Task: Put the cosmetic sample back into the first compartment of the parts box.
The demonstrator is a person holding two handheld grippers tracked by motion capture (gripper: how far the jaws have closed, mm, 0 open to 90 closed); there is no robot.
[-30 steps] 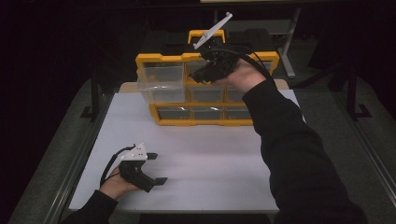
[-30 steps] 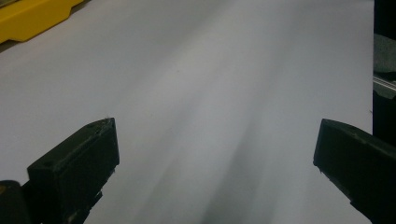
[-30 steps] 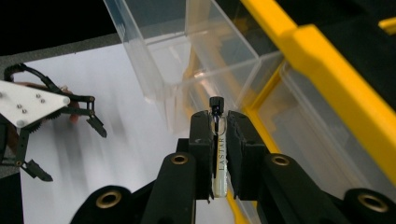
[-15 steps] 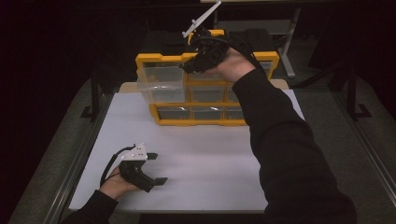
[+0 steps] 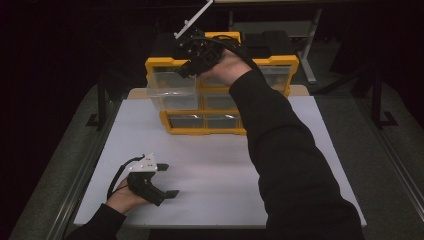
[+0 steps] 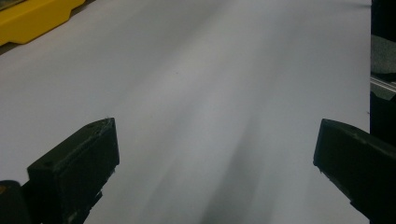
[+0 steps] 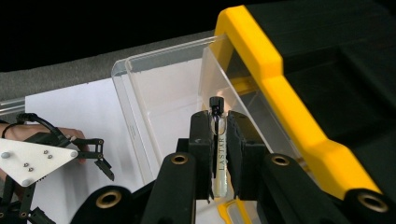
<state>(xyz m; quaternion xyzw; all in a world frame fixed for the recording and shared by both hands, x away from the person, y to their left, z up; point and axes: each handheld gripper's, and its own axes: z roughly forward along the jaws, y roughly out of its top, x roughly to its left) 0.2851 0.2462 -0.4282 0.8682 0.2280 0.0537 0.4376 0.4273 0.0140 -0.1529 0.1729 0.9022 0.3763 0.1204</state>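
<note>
Since a second ago your right gripper has travelled leftward along the top of the yellow organiser and a little higher, so it now hangs over the pulled-out clear drawer at the cabinet's upper left corner. Your left gripper has kept its place on the white sheet near the table's front left.

Your right gripper's jaws are clamped on a small clear glass vial with a dark cap. In the right gripper view the vial stands upright between the two black pads, printed lettering running down its side, its cap poking just above the pad tips. Beyond it lies the open drawer, sticking out from the organiser's yellow frame; the vial sits above the drawer's inner end, close to the frame. Whether it touches the drawer wall you cannot tell.

Your left gripper rests low over the sheet with its jaws spread wide and nothing between them; a corner of the organiser shows at the far upper left of its view. From the right gripper view, your left gripper appears well apart from the drawer.
</note>
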